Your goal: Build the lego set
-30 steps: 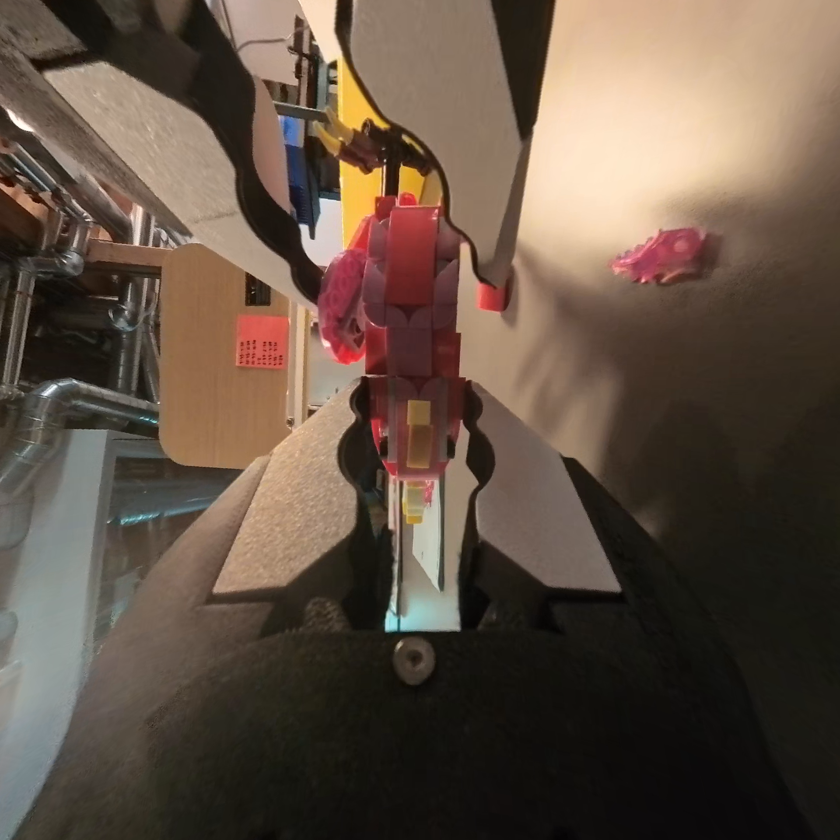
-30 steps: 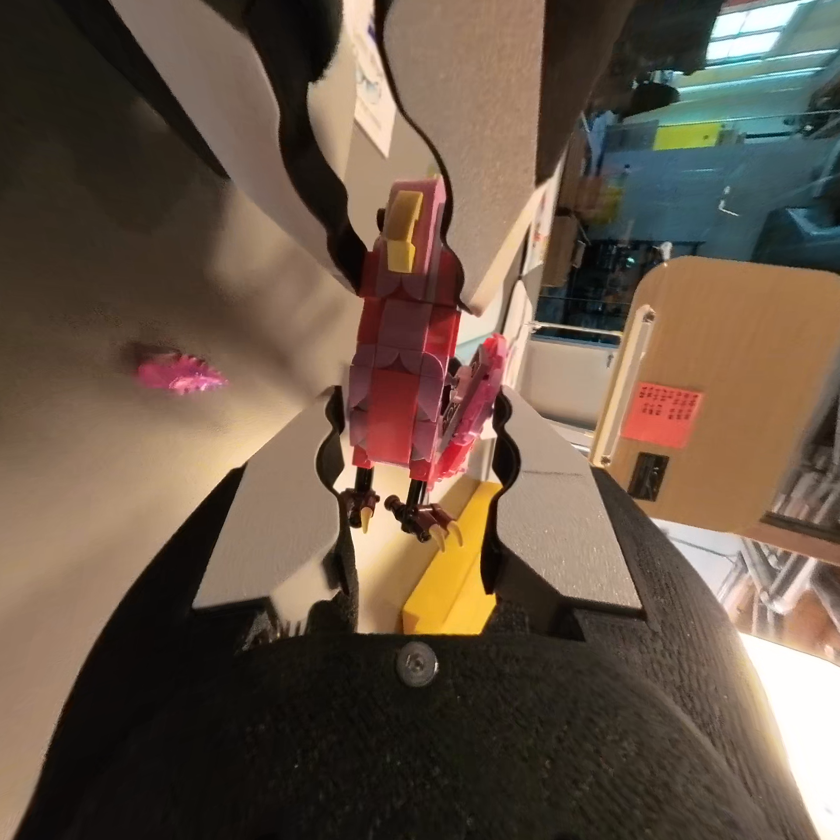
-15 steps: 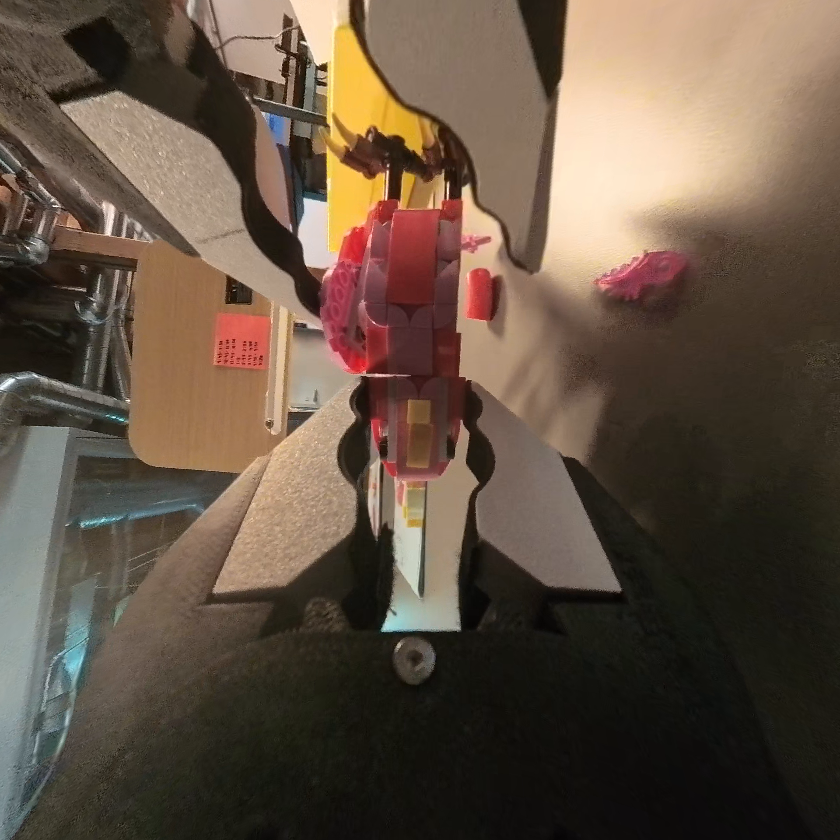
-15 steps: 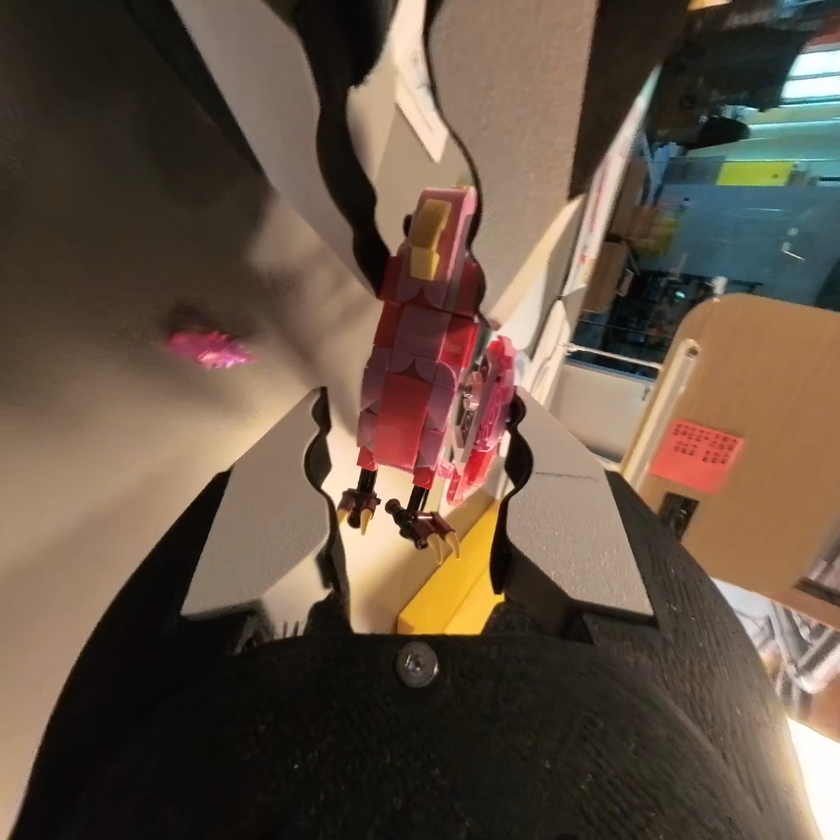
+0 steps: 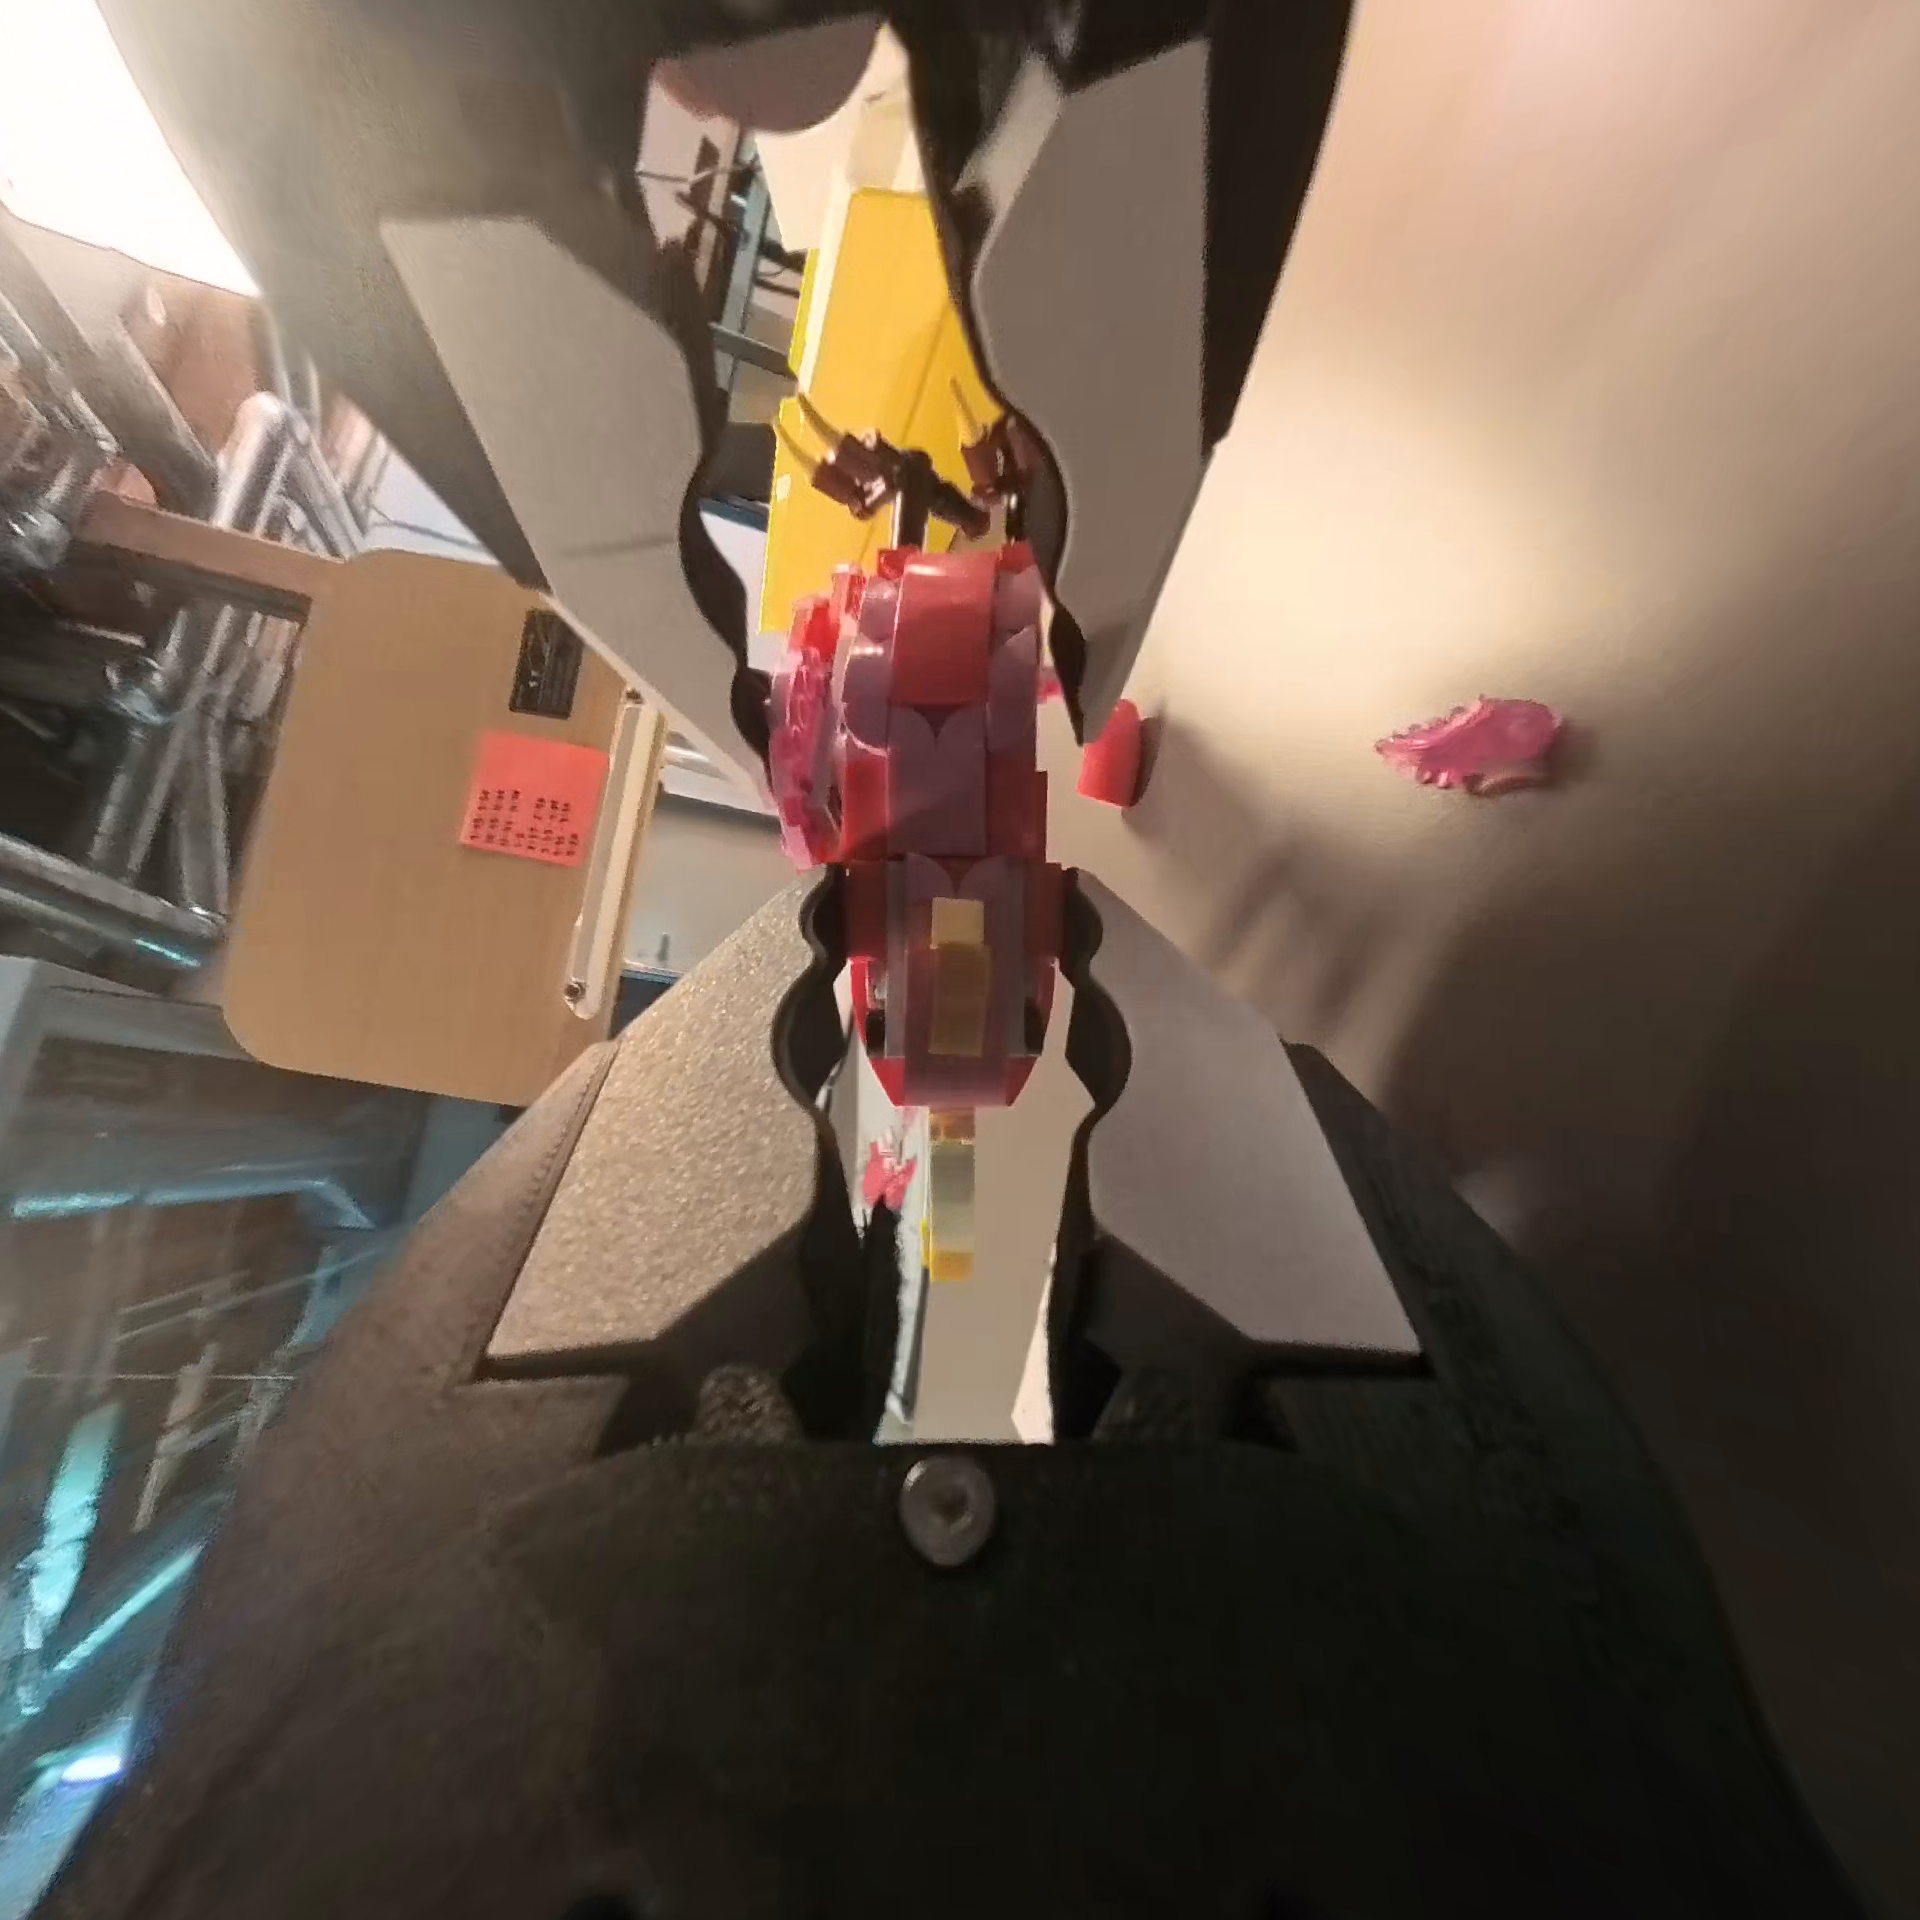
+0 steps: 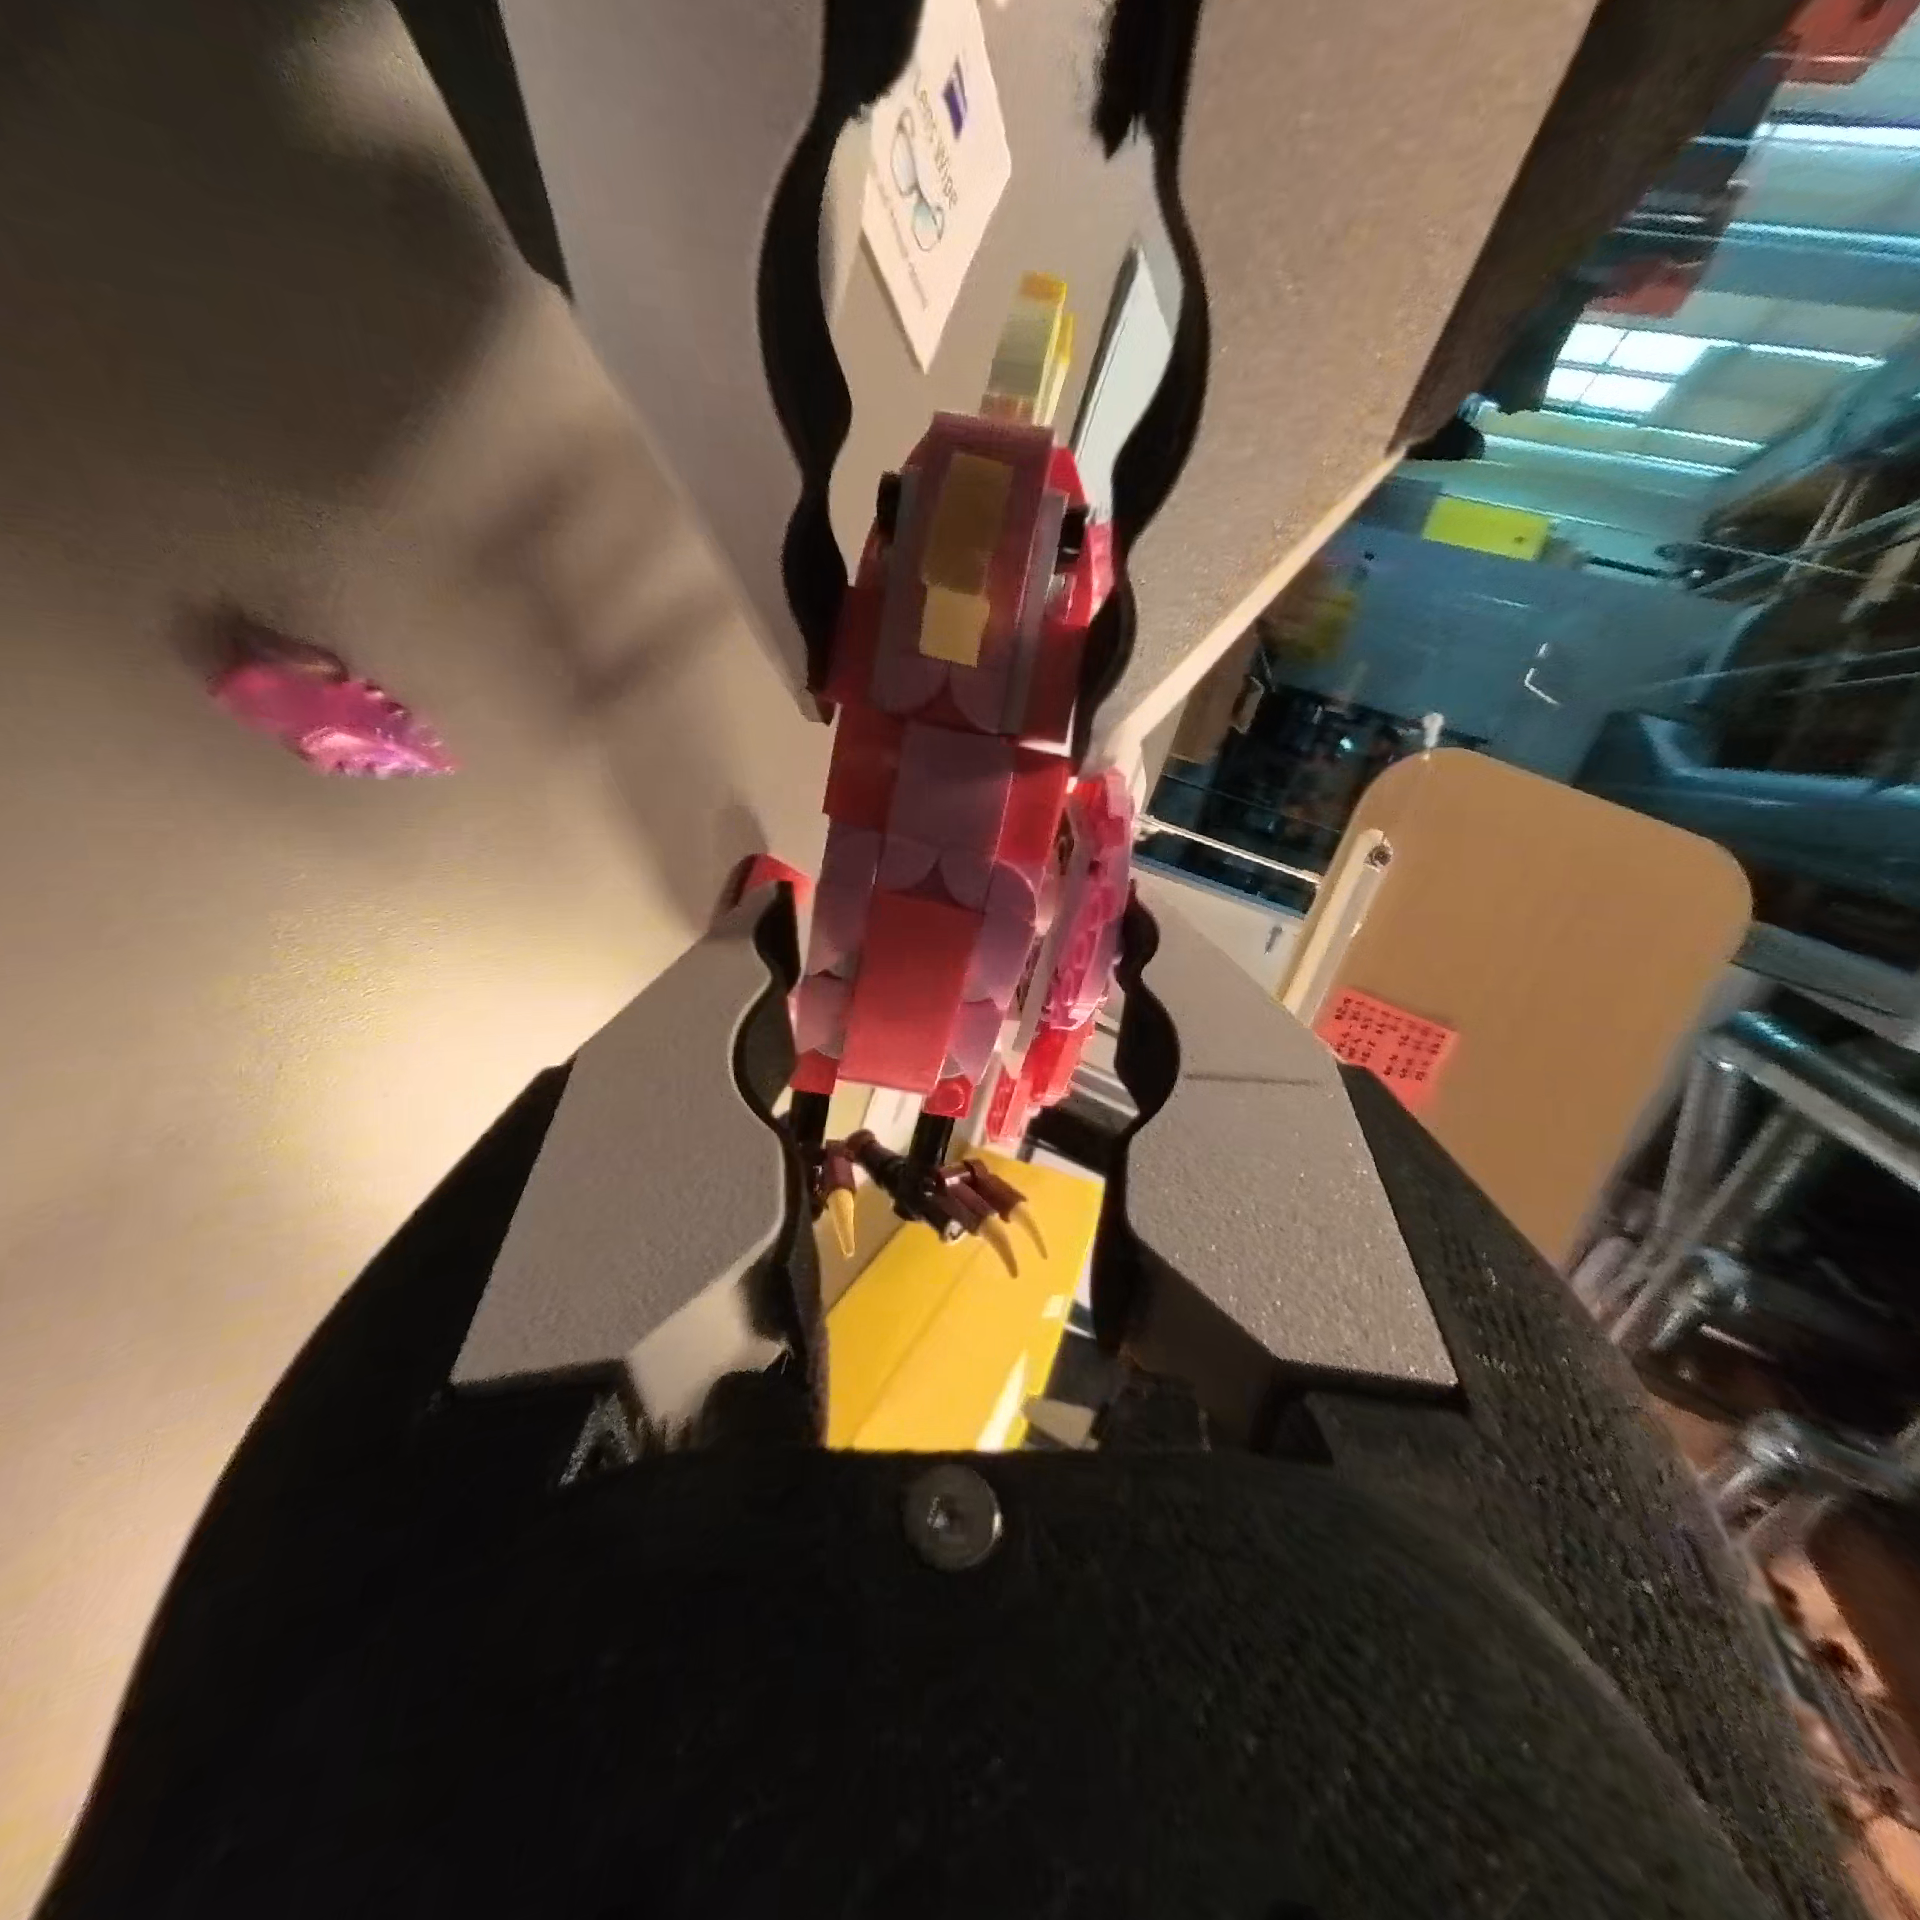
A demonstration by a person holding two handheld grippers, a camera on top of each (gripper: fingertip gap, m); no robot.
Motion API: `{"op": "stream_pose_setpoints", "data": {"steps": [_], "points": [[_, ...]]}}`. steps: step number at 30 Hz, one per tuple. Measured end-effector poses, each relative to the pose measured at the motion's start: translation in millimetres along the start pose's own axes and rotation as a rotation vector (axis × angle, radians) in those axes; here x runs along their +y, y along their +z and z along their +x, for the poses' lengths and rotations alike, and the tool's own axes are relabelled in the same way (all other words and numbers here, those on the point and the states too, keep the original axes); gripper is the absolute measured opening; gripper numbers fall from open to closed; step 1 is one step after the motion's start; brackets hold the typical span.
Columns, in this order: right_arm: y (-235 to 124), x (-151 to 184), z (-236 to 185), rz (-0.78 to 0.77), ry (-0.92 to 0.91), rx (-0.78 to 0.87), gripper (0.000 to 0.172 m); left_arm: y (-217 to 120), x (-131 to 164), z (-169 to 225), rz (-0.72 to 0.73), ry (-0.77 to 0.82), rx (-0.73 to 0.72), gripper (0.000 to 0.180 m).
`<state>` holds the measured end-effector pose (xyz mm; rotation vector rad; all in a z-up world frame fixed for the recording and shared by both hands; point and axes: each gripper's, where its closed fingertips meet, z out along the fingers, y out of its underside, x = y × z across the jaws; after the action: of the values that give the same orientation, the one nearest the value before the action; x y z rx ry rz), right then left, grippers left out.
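Red and lilac bricks make up the toy bird (image 5: 940, 748) held up in the air between your two grippers, beside the pale table (image 5: 1558, 416). Your left gripper (image 5: 951, 940) pinches the bird's head, with both pads pressed against the sides of the head and the yellow beak facing the camera. Your right gripper (image 6: 951, 997) sits around the lower body and the pink wing (image 6: 1081, 977); its right pad touches the wing, while the contact of its left pad against the body cannot be confirmed. The bird's dark clawed feet (image 6: 925, 1184) hang free inside the right gripper, above a yellow box (image 6: 956, 1330).

On the table, a loose pink wing piece (image 5: 1470, 743) lies well apart from the bird. A small red brick (image 5: 1107, 764) lies on the table just beside the right gripper's fingertip. A wooden chair back (image 5: 416, 810) with a red sticker (image 5: 530, 795) stands behind.
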<state>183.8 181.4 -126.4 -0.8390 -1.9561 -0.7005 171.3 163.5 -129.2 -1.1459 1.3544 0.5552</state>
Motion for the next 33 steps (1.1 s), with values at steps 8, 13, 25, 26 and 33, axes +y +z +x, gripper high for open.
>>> {"op": "stream_pose_setpoints", "data": {"steps": [8, 13, 25, 26, 33], "points": [[3.9, -4.6, 4.8, 0.042, 0.009, 0.026, 0.062, -3.8, -5.8, -5.1, 0.032, 0.039, -0.037, 0.039], [4.5, -6.2, 9.1, 0.056, -0.019, 0.094, 0.056, -5.2, -7.5, -5.6, 0.044, 0.051, -0.042, 0.039], [3.4, -5.7, 5.9, 0.105, 0.070, 0.042, 0.058, -7.9, -13.7, -4.2, 0.073, 0.107, -0.054, 0.039], [4.3, -5.2, 4.6, 0.104, 0.070, 0.038, 0.059, -7.8, -14.7, -3.1, 0.074, 0.116, -0.053, 0.039], [3.0, -5.9, 3.7, 0.116, 0.068, 0.053, 0.058, -10.1, -19.7, -1.9, 0.096, 0.172, -0.075, 0.039]]}}
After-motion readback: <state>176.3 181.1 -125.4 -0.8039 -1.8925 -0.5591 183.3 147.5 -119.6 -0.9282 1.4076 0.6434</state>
